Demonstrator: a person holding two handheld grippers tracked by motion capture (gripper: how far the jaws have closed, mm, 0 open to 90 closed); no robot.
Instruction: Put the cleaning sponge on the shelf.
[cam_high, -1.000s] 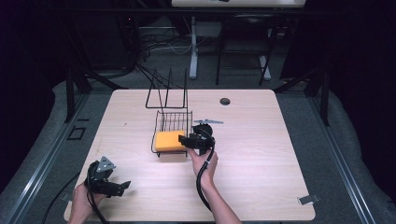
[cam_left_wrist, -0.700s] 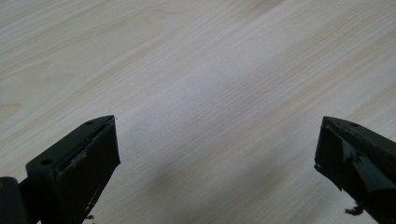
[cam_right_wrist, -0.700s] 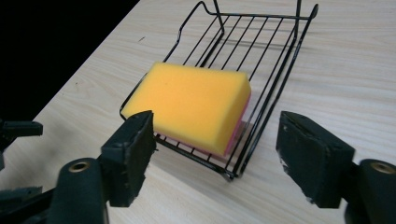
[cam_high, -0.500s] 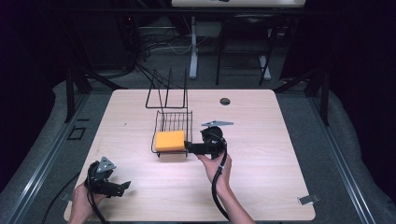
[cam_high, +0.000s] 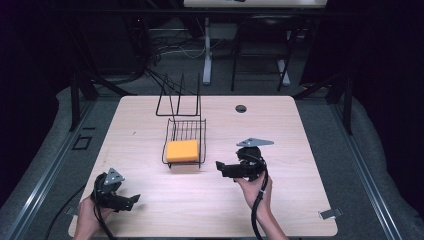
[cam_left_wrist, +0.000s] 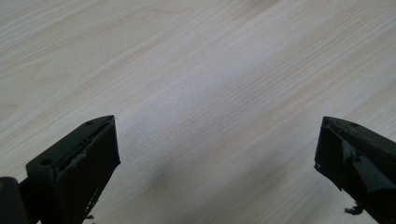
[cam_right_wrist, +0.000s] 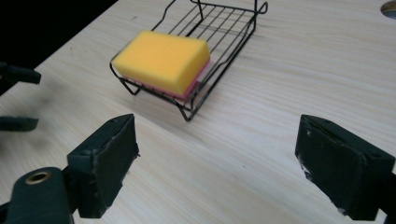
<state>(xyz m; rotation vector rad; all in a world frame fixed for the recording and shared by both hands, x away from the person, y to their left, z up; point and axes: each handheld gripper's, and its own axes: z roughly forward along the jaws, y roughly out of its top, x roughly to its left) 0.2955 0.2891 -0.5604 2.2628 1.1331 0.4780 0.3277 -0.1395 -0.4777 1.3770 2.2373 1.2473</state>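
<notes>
Spanning most of the high view, the table (cam_high: 280, 130) is pale wood, bare apart from a few things. Next in size is the wire rack (cam_high: 185, 136), standing near the table's middle: tall loops rise at its far end and a low basket sits at the near end. Lying flat in that basket is the sponge (cam_high: 182, 150), yellow on top with a pink layer beneath, seen in the right gripper view (cam_right_wrist: 161, 59). Its long axis runs across the basket, left to right in the high view, and it fills the near part of the basket, probably left there as its resting spot.

The right gripper (cam_high: 220, 168) hovers just right of the basket, pointing left toward it; in its own view the jaws stand wide apart with nothing between them (cam_right_wrist: 215, 170), and the sponge lies ahead. That pose suggests a gripper either lined up on the sponge or clear of it.

The left gripper (cam_high: 134, 199) sits at the near left corner, well apart from the rack, jaws spread and empty over bare wood (cam_left_wrist: 217, 154), seemingly idle.
</notes>
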